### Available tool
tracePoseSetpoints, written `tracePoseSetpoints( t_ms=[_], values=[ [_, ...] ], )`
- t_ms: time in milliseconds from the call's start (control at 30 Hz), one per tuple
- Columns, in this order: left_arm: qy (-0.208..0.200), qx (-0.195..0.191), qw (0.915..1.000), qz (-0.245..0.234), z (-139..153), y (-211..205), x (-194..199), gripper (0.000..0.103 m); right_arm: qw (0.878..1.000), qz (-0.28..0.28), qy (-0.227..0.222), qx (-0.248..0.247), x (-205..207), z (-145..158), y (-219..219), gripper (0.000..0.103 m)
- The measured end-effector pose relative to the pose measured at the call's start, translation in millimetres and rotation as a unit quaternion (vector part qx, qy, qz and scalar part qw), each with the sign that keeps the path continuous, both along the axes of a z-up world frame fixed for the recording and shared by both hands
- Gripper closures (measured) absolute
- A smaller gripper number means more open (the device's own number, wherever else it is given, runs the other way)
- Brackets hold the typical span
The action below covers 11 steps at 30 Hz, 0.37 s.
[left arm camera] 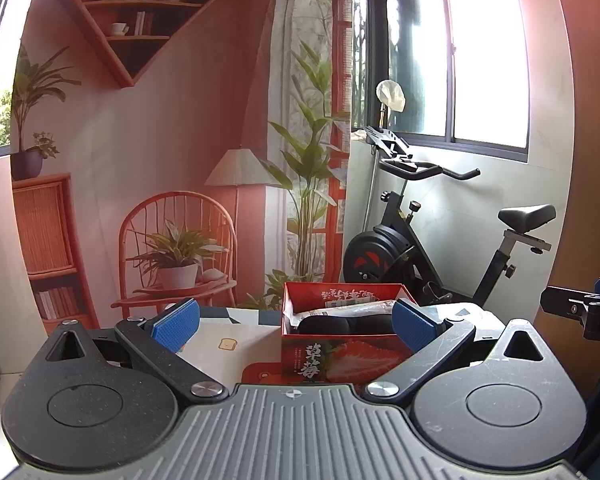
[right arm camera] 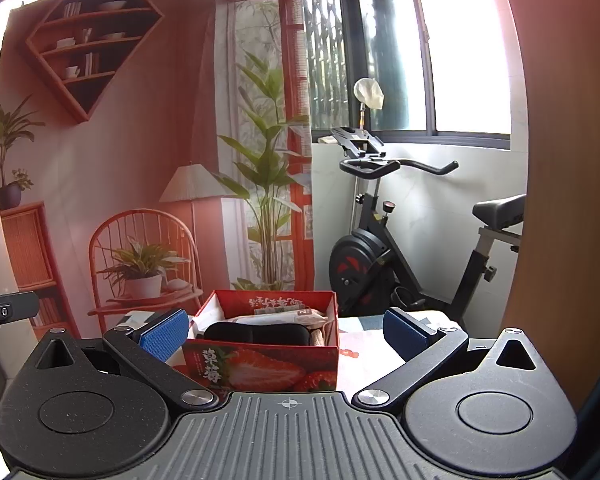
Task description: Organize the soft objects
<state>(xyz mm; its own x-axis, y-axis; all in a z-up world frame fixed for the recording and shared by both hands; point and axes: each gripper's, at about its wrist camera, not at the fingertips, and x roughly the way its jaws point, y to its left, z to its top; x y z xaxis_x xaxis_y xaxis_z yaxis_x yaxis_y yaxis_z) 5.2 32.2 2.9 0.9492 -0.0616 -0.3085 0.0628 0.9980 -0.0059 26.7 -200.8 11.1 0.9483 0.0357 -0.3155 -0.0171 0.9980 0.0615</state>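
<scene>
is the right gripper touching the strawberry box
Apart. The right wrist view shows the right gripper open, its blue pads either side of the strawberry box, with tablecloth visible between the right-hand pad and the box.

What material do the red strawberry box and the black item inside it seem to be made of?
The strawberry box looks like glossy printed cardboard: thin straight walls, sharp folded edges, slight sheen. The black item looks like soft, matte padded fabric or foam: rounded, dented in the middle; I cannot tell which.
</scene>
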Motion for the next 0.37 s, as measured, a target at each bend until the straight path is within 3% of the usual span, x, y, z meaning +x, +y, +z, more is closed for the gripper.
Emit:
tracePoseSetpoints(
  t_ms=[367],
  values=[
    [0.001,-0.001,1.0000,0.000,0.4,-0.9,2.0,0.000,1.000,0.001,0.002,0.000,1.1,-0.5,-2.7,0.000]
  ],
)
